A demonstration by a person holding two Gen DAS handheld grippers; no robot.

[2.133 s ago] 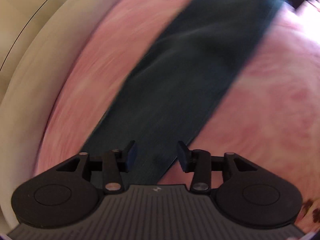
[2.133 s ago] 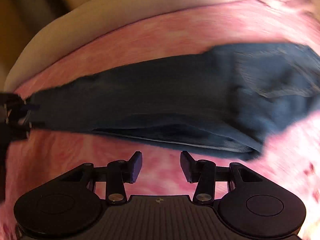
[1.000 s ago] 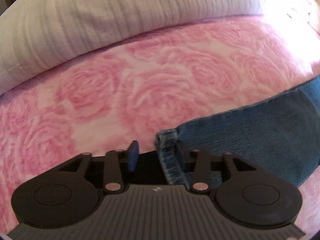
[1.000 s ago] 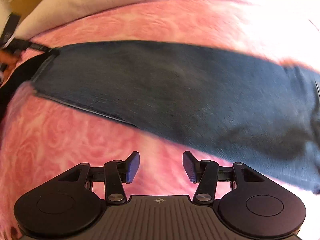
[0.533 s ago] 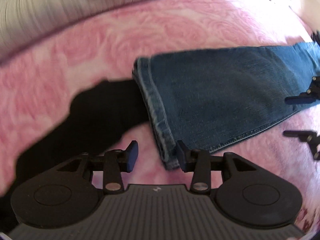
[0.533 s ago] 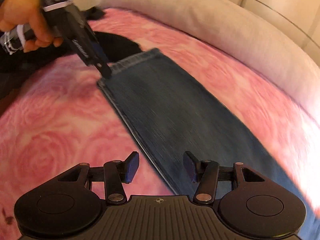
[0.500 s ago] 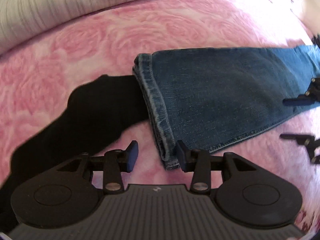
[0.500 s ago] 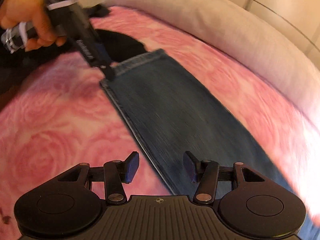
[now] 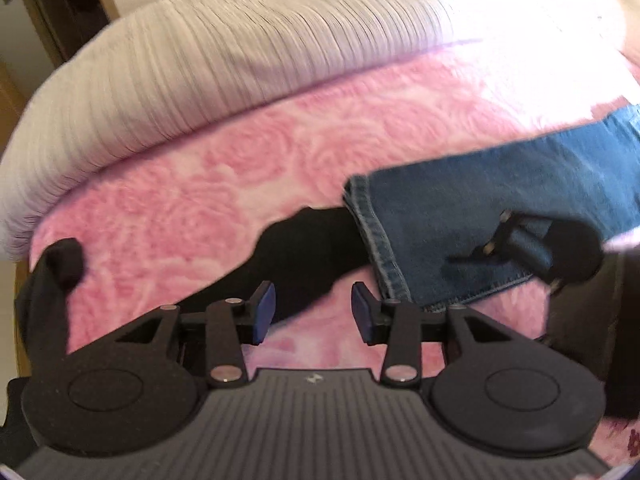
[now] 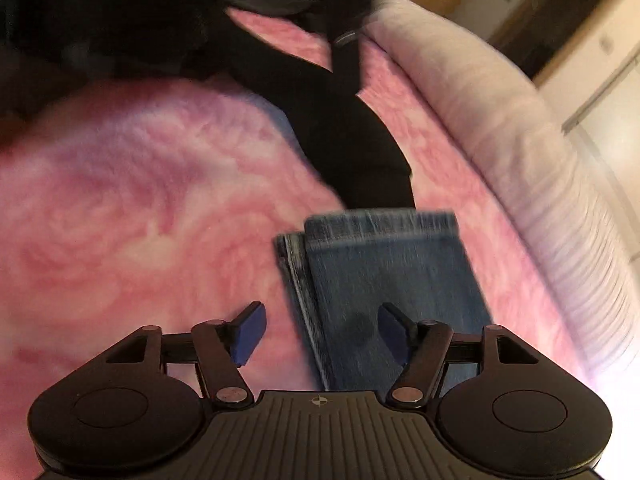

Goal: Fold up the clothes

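Note:
Blue jeans (image 9: 500,200) lie flat on the pink rose blanket (image 9: 200,184), leg hem toward the left. A black garment (image 9: 304,252) lies beside the hem. My left gripper (image 9: 313,316) is open and empty, just short of the hem's near corner. The right gripper (image 9: 520,240) shows over the jeans leg at the right. In the right wrist view the jeans (image 10: 384,272) run from the hem toward me, and my right gripper (image 10: 320,332) is open over the leg's left edge, holding nothing. The black garment (image 10: 336,128) lies beyond the hem.
A ribbed white duvet roll (image 9: 208,64) lines the far side of the blanket and also shows in the right wrist view (image 10: 520,140). Wooden furniture (image 9: 60,8) stands past the bed at the far left. The left gripper's body (image 10: 344,8) is at the top.
My left gripper has pulled back left off the hem, now empty over the blanket. My right gripper has moved along the leg to close behind the hem, jaws wider.

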